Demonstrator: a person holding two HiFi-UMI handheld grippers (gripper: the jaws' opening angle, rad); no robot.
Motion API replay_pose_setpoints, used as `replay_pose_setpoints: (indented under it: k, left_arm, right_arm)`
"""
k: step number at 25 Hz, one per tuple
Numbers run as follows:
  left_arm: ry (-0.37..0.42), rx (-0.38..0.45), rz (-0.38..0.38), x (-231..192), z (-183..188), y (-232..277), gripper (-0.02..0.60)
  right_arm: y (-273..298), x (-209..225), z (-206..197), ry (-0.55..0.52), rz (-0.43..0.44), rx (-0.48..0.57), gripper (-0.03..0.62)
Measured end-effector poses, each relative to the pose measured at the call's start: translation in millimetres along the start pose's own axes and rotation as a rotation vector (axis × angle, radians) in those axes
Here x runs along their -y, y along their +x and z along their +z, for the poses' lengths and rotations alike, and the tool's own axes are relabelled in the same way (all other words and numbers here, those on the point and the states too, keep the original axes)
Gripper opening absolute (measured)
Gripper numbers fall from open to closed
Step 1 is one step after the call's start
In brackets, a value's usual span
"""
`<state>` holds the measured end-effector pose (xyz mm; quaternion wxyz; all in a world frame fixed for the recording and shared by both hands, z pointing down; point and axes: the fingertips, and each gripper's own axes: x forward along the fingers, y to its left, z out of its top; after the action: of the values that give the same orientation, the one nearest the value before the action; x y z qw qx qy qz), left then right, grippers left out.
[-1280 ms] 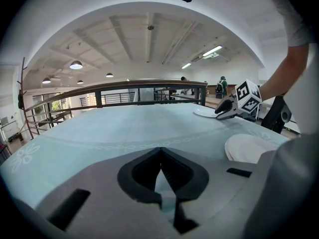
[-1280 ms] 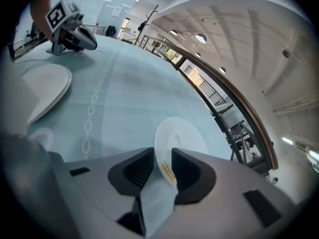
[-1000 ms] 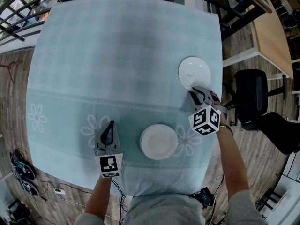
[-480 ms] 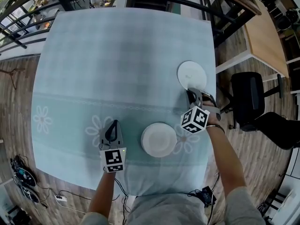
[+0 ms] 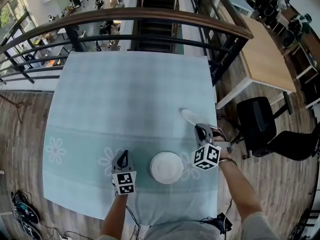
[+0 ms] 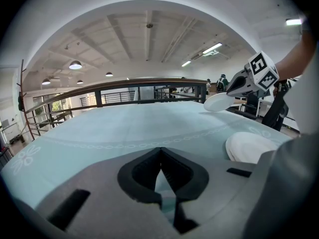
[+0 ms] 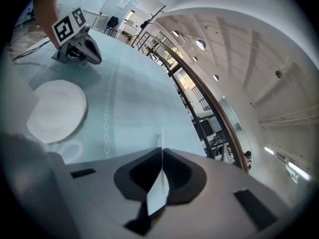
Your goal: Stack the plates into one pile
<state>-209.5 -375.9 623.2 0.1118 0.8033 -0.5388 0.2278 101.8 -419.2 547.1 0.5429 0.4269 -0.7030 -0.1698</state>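
Observation:
One white plate (image 5: pixel 166 167) lies flat near the table's front edge, also seen in the left gripper view as a plate (image 6: pixel 249 146) and in the right gripper view as a plate (image 7: pixel 55 111). My right gripper (image 5: pixel 198 127) is shut on the rim of a second white plate (image 5: pixel 189 116), which hangs tilted above the table's right side. That held plate (image 7: pixel 160 183) shows edge-on between the jaws, and from the left it appears as a raised plate (image 6: pixel 219 102). My left gripper (image 5: pixel 123 154) rests shut and empty, left of the flat plate.
The table (image 5: pixel 120 94) wears a pale green cloth with flower prints. A railing (image 5: pixel 150 14) runs behind it. A wooden desk (image 5: pixel 265 54) and a black office chair (image 5: pixel 257 126) stand to the right, beyond the table's edge.
My right gripper has risen with the far plate, lifting it off the cloth and tilting it. The left gripper has stayed put.

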Motion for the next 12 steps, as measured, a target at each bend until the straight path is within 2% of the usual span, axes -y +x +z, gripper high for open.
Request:
replay_pose_setpoints:
  k: [4, 12]
  left_arm:
    - [-0.004, 0.007, 0.002, 4.7, 8.4, -5.5, 0.020]
    - [-0.005, 0.000, 0.005, 1.0, -3.0, -10.2, 0.020]
  right_arm:
    - [-39.2, -1.9, 4.3, -0.011, -0.019, 0.044, 0.029]
    - [-103.6, -32.0, 27.8, -0.028, -0.043, 0.140, 0.029]
